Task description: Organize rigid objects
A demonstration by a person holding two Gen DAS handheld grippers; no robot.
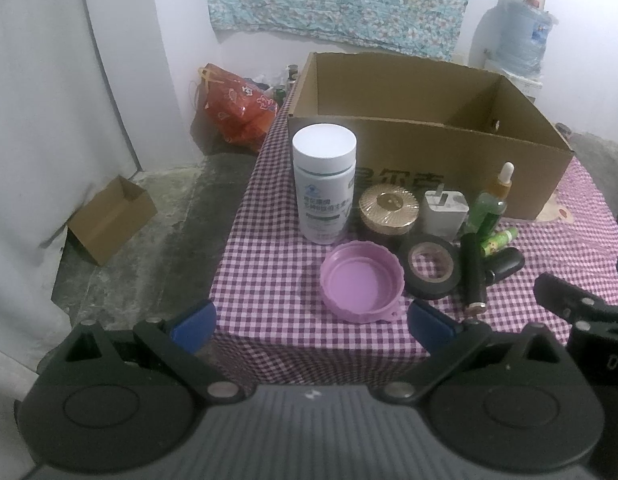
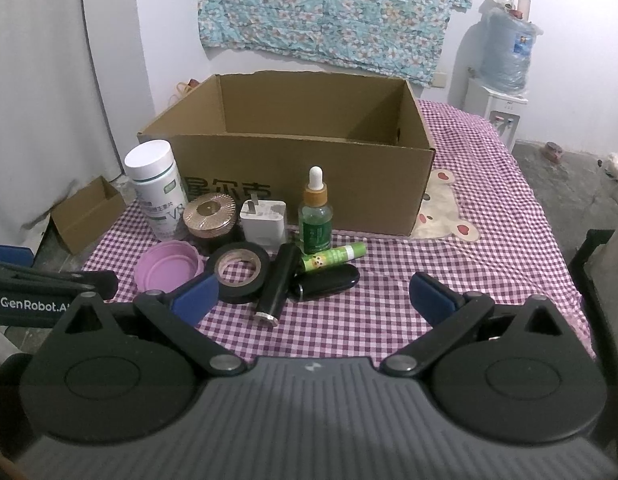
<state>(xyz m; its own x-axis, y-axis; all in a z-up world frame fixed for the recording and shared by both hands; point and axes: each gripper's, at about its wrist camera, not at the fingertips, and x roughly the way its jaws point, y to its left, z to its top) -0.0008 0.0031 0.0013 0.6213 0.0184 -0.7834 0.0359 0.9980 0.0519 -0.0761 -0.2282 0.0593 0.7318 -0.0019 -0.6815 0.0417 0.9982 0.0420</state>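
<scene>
I hold both tools back from the table edge, above the checked cloth (image 2: 489, 216), w/ nothing in them. My left gripper (image 1: 312, 322) has its blue pads wide apart, and my right gripper (image 2: 313, 298) also – fingers spread, no object between.

The cardboard box (image 2: 293, 184) stands open at the back, empty as far as I can see inside, so I judge it is the place where the things must go. The small objects are grouped in front of its near wall, close together, probably so both grippers can reach them w/o moving far.

Count, approx. from left to right:
- 1 white bottle (image 1: 324, 184), upright, just beside the box wall
- 1 gold-lid jar (image 1: 388, 210), upright
- 1 white charger plug (image 2: 264, 222), pins up
- 1 dropper bottle (image 2: 316, 216), green glass, upright
- 1 pink lid (image 1: 362, 284), lying open side up, nearest to my left gripper
- 1 roll of black tape (image 2: 237, 268), flat
- 1 black cylinder (image 2: 277, 284), lying, touching the tape
- 1 small green tube (image 2: 334, 257), lying
- 1 black oval case (image 2: 329, 280), lying just under the tube

So 9 things, 1 of each – no one is in the box yet. The tall ones stand, the round ones lie, so they do not roll.
</scene>
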